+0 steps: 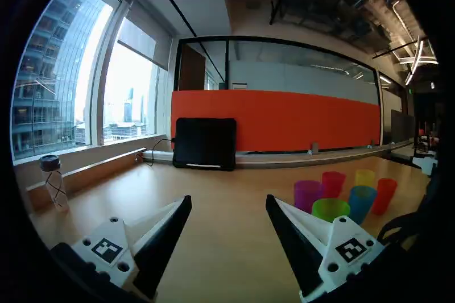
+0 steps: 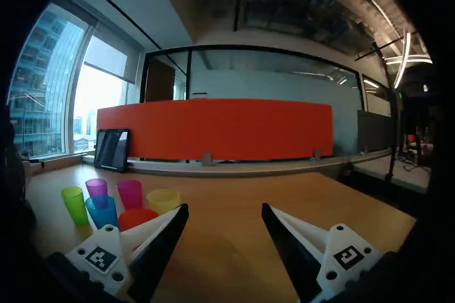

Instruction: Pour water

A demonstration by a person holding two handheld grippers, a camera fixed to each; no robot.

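The clear bottle stands upright, cap up, by the window ledge. The coloured cups cluster mouths-up on the table, well apart from it. My left gripper and right gripper both gape wide, holding nothing.

A black flat screen stood upright before a long orange partition panel at the far edge of the light wooden bench, with tall glass windows close by.
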